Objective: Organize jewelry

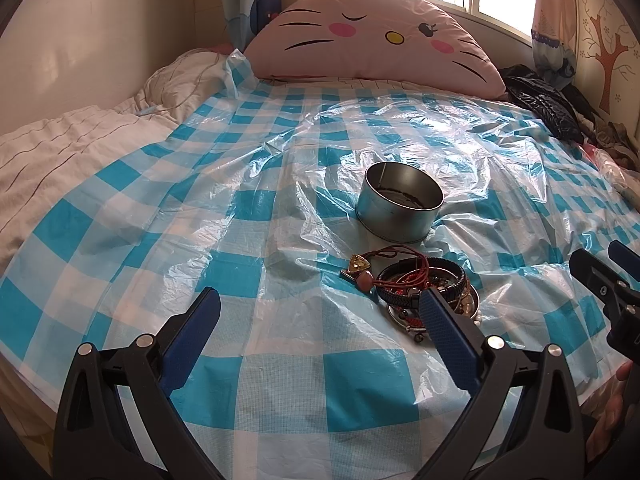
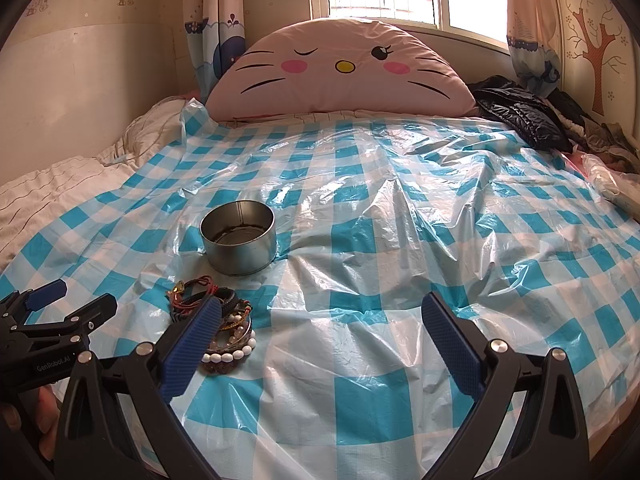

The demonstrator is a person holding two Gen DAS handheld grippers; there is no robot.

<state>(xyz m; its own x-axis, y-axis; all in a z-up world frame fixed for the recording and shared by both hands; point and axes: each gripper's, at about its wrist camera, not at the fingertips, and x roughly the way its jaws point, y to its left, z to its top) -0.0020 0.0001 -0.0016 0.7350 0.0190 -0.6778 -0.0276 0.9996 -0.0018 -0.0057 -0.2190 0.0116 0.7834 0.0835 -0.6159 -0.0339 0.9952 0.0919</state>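
Observation:
A round metal tin [image 1: 400, 204] [image 2: 239, 237] stands open on the blue-checked plastic sheet. In front of it lies a heap of jewelry [image 1: 424, 284] [image 2: 218, 312] on a small metal lid: a black braided bracelet, red cords, a yellow triangular pendant [image 1: 359, 265] and a white bead bracelet [image 2: 230, 356]. My left gripper [image 1: 316, 312] is open with nothing between its fingers; its right finger overlaps the heap's near edge. My right gripper [image 2: 320, 316] is open and empty, just right of the heap, with its left finger in front of it. Each gripper shows at the other view's edge.
The checked sheet [image 2: 360, 392] covers a bed. A large pink cat-face pillow [image 2: 340, 68] leans at the head under a window. A black jacket and clothes [image 2: 524, 116] lie at the far right. White bedding [image 1: 60, 148] is bunched on the left by a wall.

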